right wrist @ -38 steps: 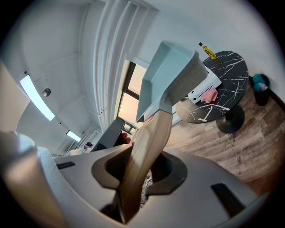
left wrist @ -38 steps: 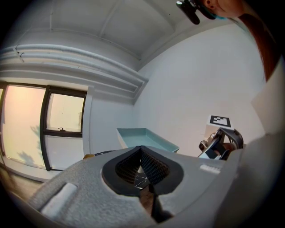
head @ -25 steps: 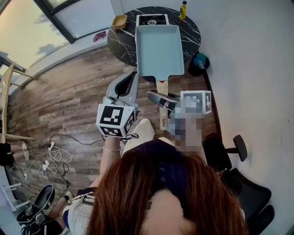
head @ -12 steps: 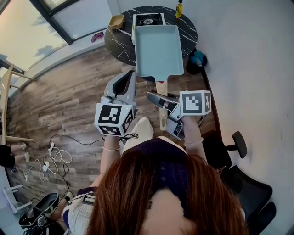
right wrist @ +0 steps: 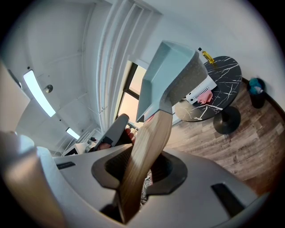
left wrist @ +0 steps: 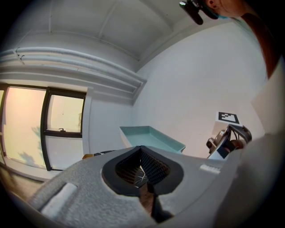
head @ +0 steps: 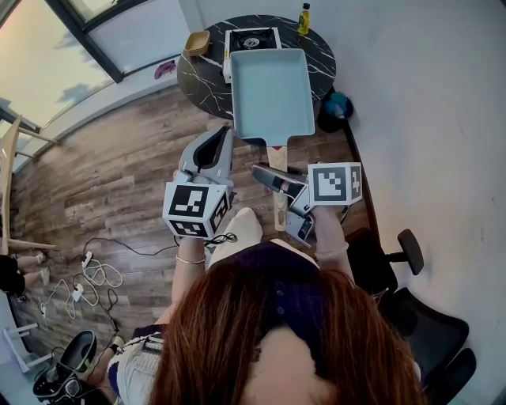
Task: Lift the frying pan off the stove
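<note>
Stove [head: 251, 38] sits at the far side of the round black marble bench [head: 202, 79], so I'll place everything off that. Just left of the stove there's a small tan bowl [head: 198, 41] on the bench. Nearer the person than the stove and a bit left, the left gripper [head: 223, 136] hangs over the wood floor [head: 118, 166]. Its jaws are pressed together with nothing in them, and it's clear of the pan.

Then the main thing: the frying pan [head: 269, 91], a rectangular pale teal one, is up in the air on the near side of the stove, not resting on the burner. In the head view its far edge just overlaps the stove's front, and the right gripper view shows it well above the bench top. Its wooden handle [head: 278, 153] runs back from the stove toward the person. The right gripper [head: 267, 172] is clamped across that handle, jaws only partway closed with the wood filling the gap.

Right of the stove, a yellow bottle [head: 303, 17] stands at the bench edge. Further right and nearer than the stove, a teal bin [head: 336, 104] is down on the floor by the white wall [head: 427, 95].
</note>
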Demonstrator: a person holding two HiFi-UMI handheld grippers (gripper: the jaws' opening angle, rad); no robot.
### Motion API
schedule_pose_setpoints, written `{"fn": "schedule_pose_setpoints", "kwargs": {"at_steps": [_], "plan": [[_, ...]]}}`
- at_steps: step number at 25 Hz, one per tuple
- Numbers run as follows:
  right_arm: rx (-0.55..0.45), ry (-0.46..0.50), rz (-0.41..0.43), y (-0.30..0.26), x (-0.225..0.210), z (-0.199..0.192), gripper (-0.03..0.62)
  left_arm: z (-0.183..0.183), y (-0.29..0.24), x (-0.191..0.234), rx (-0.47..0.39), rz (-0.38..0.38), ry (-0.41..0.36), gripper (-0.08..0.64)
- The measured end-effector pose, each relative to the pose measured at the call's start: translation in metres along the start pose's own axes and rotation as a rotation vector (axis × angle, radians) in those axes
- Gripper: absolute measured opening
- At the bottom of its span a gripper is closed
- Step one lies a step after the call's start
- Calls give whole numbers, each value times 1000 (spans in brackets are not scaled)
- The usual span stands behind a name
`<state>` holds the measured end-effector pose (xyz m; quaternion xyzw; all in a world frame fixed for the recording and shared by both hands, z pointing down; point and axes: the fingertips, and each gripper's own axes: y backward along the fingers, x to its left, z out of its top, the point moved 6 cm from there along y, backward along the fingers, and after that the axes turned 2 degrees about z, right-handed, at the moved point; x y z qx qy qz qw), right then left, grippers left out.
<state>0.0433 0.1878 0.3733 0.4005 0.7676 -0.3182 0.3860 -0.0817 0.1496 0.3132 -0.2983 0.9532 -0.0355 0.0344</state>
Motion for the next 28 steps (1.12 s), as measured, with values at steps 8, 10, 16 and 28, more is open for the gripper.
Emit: {"fn": "schedule_pose_setpoints", "kwargs": {"at_steps": [8,10,16,28], "plan": [[-5,-1,7,-1,-5,2,109,-2,-4,3,0,6,-7,12],[-4,-2,7,-2,-6,2,107,-2,-5,4,1,6,-8,12],[0,-5,2,-9,-9,10,107,-1,-14,12,5,3,-7,12],[12,-13,-18,-36,-22,37,107,-5,-45,41,27,-18,9,12]]}}
